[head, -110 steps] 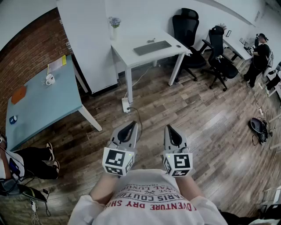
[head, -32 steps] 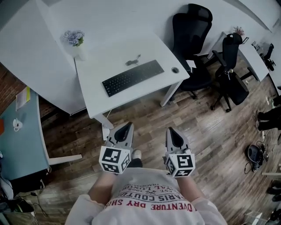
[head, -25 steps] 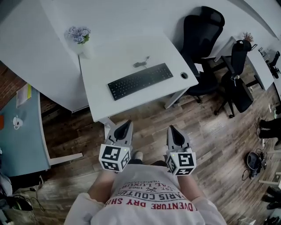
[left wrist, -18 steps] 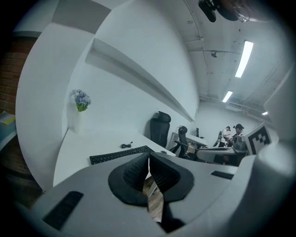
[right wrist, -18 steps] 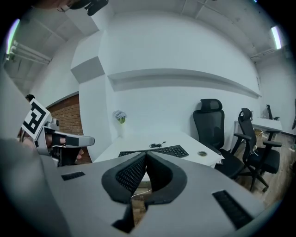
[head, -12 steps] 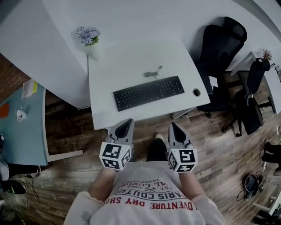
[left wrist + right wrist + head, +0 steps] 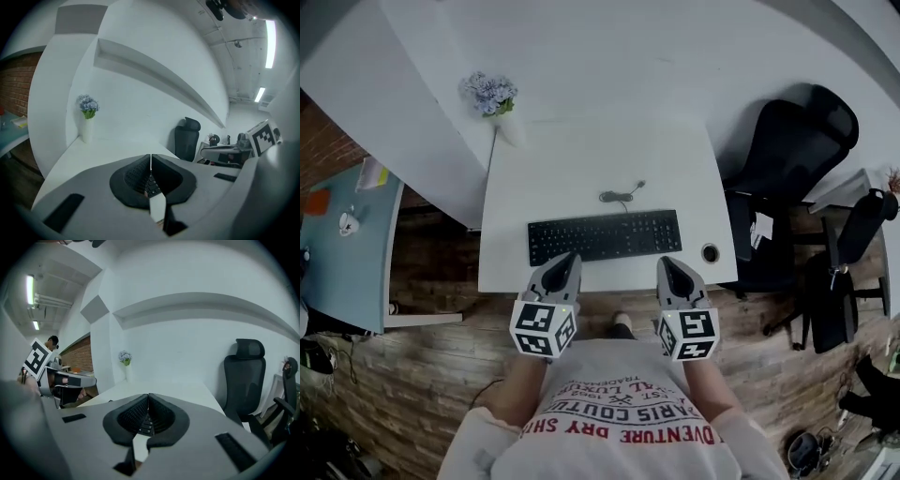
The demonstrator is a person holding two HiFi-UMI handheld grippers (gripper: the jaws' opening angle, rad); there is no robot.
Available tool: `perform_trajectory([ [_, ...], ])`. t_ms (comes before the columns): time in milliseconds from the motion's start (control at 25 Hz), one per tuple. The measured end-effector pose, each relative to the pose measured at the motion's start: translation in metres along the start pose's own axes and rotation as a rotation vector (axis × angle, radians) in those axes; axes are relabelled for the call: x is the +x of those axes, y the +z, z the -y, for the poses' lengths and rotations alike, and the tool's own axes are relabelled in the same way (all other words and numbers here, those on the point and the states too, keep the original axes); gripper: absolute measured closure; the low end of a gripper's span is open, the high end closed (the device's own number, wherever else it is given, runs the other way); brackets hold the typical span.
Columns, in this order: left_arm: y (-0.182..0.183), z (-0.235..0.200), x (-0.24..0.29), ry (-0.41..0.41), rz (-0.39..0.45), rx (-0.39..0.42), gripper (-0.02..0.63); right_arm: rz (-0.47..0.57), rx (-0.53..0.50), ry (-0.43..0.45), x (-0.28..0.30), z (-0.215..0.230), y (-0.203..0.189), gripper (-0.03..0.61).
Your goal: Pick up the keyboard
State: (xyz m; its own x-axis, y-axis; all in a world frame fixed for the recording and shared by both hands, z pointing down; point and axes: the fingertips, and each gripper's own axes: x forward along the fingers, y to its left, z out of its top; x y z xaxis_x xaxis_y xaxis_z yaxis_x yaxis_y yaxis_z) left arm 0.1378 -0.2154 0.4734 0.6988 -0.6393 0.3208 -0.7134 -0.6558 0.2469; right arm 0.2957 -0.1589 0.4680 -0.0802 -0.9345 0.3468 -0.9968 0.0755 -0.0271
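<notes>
The keyboard (image 7: 605,237) lies near the front edge of the white desk (image 7: 581,169), its long axis running left to right, just ahead of both grippers. The left gripper (image 7: 567,257) and right gripper (image 7: 667,263) are closed and empty (one facing each end), about equally near.
</notes>
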Motion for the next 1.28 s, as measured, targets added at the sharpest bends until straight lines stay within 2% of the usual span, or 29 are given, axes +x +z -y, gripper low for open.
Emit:
perform_trajectory([
  [160, -0.002, 0.004, 0.029, 0.080, -0.009, -0.005, 0.584, -0.065, -0.022, 0.092, 0.027, 0.033, -0.010, 0.554],
  [360, -0.018, 0.001, 0.046, 0.160, -0.051, -0.029, 0.584, -0.138, -0.067, 0.173, 0.052, 0.049, -0.031, 0.554],
  [640, -0.043, -0.030, 0.055, 0.254, -0.126, -0.044, 0.584, -0.260, -0.084, 0.187, 0.082, 0.058, -0.066, 0.552],
  [840, -0.064, -0.070, 0.066, 0.301, -0.185, -0.073, 0.584, -0.373, -0.086, 0.210, 0.108, 0.070, -0.096, 0.552],
  [880, -0.071, -0.079, 0.067, 0.307, -0.208, -0.082, 0.584, -0.395, -0.090, 0.215, 0.113, 0.074, -0.102, 0.541],
  [960, -0.088, -0.099, 0.070, 0.315, -0.268, -0.097, 0.583, -0.433, -0.089, 0.227, 0.123, 0.082, -0.114, 0.410],
  [1000, -0.097, -0.110, 0.071, 0.320, -0.300, -0.105, 0.583, -0.449, -0.087, 0.228, 0.129, 0.086, -0.119, 0.385],
  [1040, -0.105, -0.120, 0.072, 0.324, -0.329, -0.116, 0.565, -0.464, -0.084, 0.223, 0.135, 0.091, -0.124, 0.359],
  [1120, -0.122, -0.137, 0.074, 0.324, -0.387, -0.142, 0.388, -0.491, -0.073, 0.200, 0.144, 0.102, -0.133, 0.324],
  [1200, -0.134, -0.151, 0.075, 0.340, -0.431, -0.153, 0.326, -0.521, -0.050, 0.177, 0.149, 0.114, -0.141, 0.304],
  [1280, -0.141, -0.165, 0.075, 0.366, -0.460, -0.148, 0.299, -0.551, -0.019, 0.163, 0.152, 0.123, -0.149, 0.295],
])
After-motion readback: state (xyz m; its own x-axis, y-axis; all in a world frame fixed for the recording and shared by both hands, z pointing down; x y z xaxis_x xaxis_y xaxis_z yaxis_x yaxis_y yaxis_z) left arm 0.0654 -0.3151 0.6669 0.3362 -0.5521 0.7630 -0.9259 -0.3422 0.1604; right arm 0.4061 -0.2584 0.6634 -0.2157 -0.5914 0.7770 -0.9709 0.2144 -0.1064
